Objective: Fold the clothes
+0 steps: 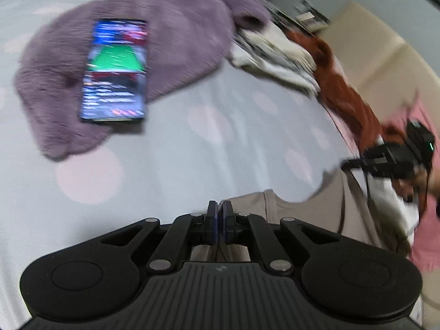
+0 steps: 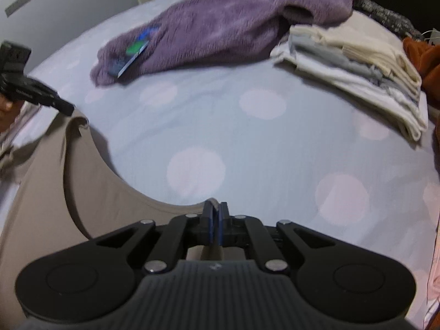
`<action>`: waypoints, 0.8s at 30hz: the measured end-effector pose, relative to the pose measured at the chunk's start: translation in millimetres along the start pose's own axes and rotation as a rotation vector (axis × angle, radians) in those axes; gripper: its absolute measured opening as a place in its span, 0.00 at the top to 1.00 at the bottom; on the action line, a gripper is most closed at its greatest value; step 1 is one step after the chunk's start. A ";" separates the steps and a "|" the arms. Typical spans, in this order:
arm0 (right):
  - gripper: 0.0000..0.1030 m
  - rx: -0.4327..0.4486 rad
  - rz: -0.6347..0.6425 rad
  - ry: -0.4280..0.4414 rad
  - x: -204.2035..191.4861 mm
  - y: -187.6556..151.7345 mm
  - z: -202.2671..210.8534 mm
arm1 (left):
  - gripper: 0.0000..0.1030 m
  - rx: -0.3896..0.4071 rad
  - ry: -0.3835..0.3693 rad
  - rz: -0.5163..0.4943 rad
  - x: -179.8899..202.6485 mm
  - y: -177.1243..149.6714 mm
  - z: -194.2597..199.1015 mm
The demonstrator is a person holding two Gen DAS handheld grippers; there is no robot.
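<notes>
Taupe stretch fabric: the beige garment [image 2: 46, 165] lies at the near edge of the bed, on a pale blue sheet [image 2: 220, 126] printed with pink dots. Its scooped edge runs between the two tools.

Left gripper [image 1: 219, 214]: pads pressed together, a thin fold of the garment pinched between them. Right gripper [image 2: 216, 214]: likewise closed, nipping the garment's edge at the other end of the scoop. In the right wrist view the left gripper shows at the far left, tip touching the garment's raised corner.

Writing: none readable. Phone [image 1: 115, 71] is lit, screen showing green and blue blocks with lines of text too blurred to make out. It rests on a purple fleece [image 2: 220, 24] at the far side.

Other items: stack of folded cream and grey clothes [image 2: 357, 63] just beside the fleece; rust-coloured cloth [image 1: 343, 88] behind the stack. Open sheet lies between garment and these.
</notes>
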State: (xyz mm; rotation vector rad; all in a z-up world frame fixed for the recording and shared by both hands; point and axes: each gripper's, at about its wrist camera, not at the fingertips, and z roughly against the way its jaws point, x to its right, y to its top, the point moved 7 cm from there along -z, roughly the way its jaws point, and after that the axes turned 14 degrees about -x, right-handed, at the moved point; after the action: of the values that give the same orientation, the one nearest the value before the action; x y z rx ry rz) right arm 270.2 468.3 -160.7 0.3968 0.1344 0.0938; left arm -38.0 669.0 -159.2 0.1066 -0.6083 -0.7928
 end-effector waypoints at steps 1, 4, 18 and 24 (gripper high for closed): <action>0.96 0.015 -0.009 -0.003 1.3 5.0 1.7 | 0.98 0.000 0.012 0.000 -1.3 3.3 -0.3; 0.96 0.028 -0.022 -0.033 6.0 17.5 0.6 | 0.98 0.009 0.043 0.001 -1.4 13.4 -4.2; 0.87 -0.076 -0.197 -0.240 21.2 26.6 -56.7 | 0.80 -0.025 0.238 0.088 -7.1 23.7 -34.3; 0.69 0.176 -0.359 -0.221 23.4 -10.1 27.7 | 0.79 0.172 0.281 0.175 -11.4 -4.9 52.8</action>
State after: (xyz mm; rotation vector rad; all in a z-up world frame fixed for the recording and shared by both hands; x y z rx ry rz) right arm 298.0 451.3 -141.9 0.5499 -0.0060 -0.3166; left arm -76.3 680.5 -122.6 0.3126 -0.4119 -0.5431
